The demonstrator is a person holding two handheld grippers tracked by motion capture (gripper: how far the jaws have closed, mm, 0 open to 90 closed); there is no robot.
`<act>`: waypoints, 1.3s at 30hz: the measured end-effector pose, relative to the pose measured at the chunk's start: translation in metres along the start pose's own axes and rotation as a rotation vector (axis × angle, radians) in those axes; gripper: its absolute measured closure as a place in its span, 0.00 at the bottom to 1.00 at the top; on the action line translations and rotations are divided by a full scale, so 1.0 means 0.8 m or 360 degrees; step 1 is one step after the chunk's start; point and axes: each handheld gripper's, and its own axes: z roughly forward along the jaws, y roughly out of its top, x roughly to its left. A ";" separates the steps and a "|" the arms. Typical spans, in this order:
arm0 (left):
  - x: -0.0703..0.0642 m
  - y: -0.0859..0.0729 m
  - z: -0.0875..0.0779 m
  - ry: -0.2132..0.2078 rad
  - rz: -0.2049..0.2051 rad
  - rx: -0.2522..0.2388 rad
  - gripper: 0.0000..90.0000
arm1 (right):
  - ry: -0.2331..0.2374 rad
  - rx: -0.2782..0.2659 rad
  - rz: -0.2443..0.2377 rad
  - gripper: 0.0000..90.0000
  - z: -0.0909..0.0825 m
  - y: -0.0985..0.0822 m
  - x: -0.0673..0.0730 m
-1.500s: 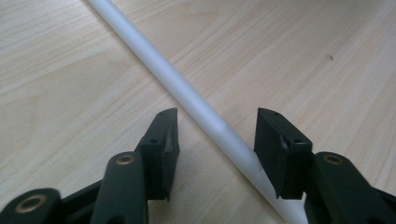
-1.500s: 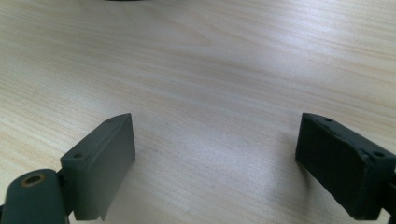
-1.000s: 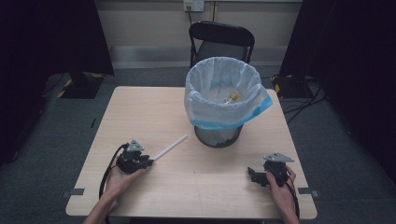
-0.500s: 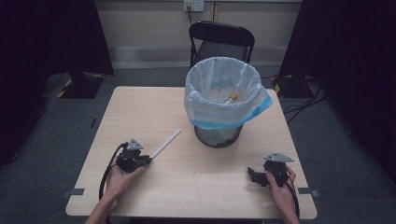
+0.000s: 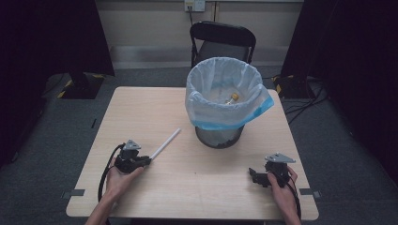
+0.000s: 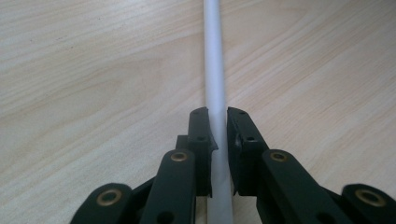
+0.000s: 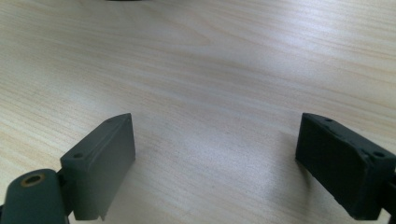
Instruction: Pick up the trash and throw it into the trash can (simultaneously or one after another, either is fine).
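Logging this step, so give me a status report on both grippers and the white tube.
Left gripper shut on white tube, tube low on table. Right gripper open, empty. Bin beyond, path clear.

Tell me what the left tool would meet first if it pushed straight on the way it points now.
Probably the trash bin. The left tool, shut on the white straw, points along it up and right across the table, roughly at the bin's base, though it might pass just left.
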 end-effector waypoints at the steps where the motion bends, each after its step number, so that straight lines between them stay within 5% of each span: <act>1: 0.001 0.001 -0.001 -0.0007 -0.0019 -0.0020 0.90 | 0.0000 0.0000 0.0000 0.12 0.000 0.000 0.000; 14: 0.014 0.013 -0.021 -0.0091 -0.0119 -0.0194 0.90 | 0.0007 0.0002 -0.0006 0.12 0.000 0.000 -0.001; 39: 0.022 0.060 -0.060 -0.0167 -0.0121 -0.0503 0.90 | 0.0007 0.0002 -0.0006 0.12 0.000 0.000 -0.001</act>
